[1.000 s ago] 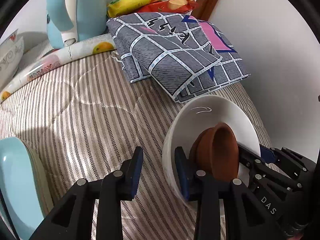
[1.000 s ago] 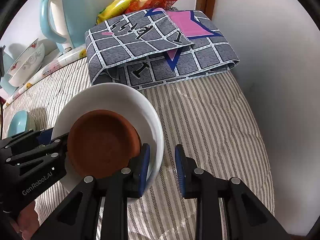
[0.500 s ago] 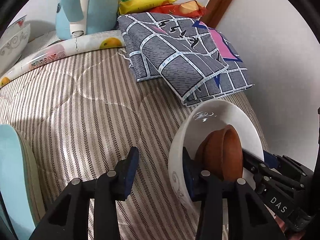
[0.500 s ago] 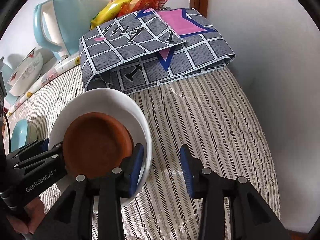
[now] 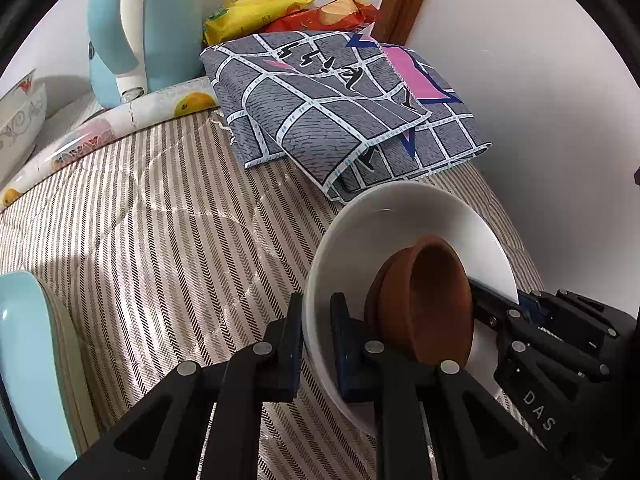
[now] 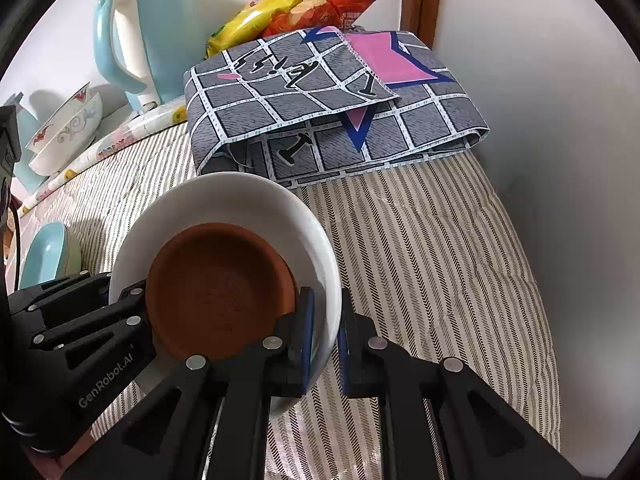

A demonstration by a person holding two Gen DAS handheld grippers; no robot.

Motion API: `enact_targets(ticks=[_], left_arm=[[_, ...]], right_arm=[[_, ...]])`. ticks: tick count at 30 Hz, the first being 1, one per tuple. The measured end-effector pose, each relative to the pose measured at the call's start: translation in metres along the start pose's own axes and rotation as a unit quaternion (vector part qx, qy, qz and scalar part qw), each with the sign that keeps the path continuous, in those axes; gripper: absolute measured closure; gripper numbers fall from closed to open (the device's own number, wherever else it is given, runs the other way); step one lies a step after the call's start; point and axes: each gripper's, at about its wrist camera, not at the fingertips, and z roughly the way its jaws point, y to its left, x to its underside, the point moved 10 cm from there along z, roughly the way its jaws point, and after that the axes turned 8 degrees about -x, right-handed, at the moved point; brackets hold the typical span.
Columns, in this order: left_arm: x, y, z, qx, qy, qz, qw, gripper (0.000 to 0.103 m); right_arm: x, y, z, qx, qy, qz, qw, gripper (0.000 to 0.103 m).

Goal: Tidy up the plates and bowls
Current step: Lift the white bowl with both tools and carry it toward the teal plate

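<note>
On the striped bed cover [image 6: 420,248], far to the left, a light blue plate [image 6: 44,252] sits near the edge. Behind it by the wall are two flowery bowls [image 6: 66,132], one inside the other, and a blue kettle [image 6: 148,36]. In the middle is a white bowl [image 6: 240,196] with a brown bowl [image 6: 220,296] inside it. The left claw [image 5: 316,344] pinches the white bowl's left rim. The right claw [image 6: 326,344] pinches its right rim. Behind lies a folded gray cloth [image 6: 328,108], with chip bags [image 6: 292,4] at the back
</note>
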Motion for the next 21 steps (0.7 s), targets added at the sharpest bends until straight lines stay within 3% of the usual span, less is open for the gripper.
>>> enact_targets(ticks=[21], left_arm=[[0.020, 0.002, -0.025, -0.003, 0.000, -0.019, 0.9998, 0.091]], right_arm=[[0.015, 0.006, -0.009, -0.011, -0.012, 0.014, 1.000, 0.094]])
